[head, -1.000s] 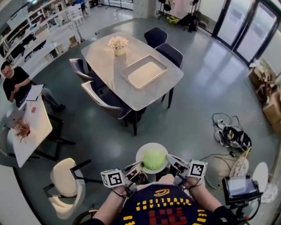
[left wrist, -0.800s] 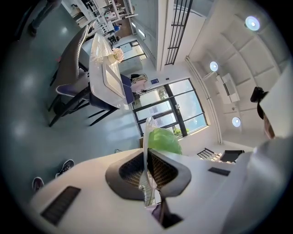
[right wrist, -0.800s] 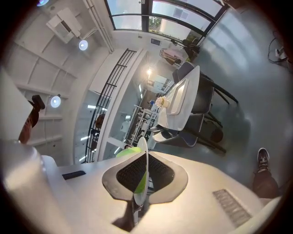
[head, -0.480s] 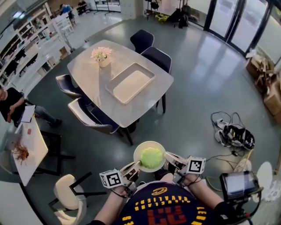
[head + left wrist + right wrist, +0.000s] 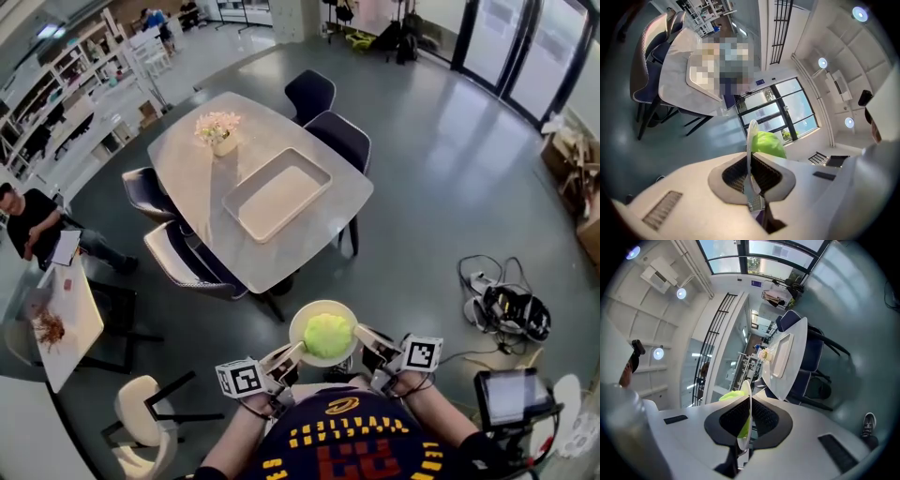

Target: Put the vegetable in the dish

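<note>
Both tongs are clenched on the dish (image 5: 306, 322): my left tongs (image 5: 289, 355) grasp its rim on one side, my right tongs (image 5: 362, 337) grasp the opposite side. The green vegetable (image 5: 327, 335) lies in the dish, between the two tongs, above the floor (image 5: 441, 206) and well apart from the table (image 5: 187, 159).

– How many of each?
– One dish (image 5: 300, 326), one green vegetable (image 5: 328, 335), two grippers (image 5: 291, 354) (image 5: 364, 337), one tray (image 5: 277, 194), one flower pot (image 5: 223, 143)
– Furniture?
– Two tables (image 5: 192, 183) (image 5: 67, 319), four dark chairs (image 5: 309, 92) (image 5: 342, 141) (image 5: 148, 192) (image 5: 187, 261), one cream chair (image 5: 141, 412), one seated person (image 5: 33, 220)
</note>
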Available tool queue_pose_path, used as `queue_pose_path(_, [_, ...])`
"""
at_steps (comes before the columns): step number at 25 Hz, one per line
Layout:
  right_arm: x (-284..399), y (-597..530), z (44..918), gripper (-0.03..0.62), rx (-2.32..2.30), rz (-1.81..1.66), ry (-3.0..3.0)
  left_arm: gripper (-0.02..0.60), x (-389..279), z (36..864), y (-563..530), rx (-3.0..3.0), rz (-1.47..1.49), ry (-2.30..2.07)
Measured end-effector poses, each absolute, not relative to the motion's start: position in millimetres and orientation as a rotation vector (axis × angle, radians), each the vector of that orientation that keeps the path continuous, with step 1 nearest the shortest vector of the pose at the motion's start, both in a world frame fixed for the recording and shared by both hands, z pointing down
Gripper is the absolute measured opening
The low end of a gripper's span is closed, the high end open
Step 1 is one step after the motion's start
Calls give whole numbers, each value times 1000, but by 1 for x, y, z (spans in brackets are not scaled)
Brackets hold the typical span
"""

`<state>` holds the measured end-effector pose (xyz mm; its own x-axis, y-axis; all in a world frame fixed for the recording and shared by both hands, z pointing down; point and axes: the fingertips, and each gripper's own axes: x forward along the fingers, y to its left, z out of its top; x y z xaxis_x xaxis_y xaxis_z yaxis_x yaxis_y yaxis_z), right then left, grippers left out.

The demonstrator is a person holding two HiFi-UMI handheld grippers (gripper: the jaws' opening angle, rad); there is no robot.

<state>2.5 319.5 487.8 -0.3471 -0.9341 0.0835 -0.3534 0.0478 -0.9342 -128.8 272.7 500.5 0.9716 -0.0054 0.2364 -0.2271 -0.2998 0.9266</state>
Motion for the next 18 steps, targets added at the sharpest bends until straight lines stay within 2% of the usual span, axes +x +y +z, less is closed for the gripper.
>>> queue_pose_path(18, [67,277,512,15,-1350,-1394,1688,12,-66,520,225,1829,227,-164])
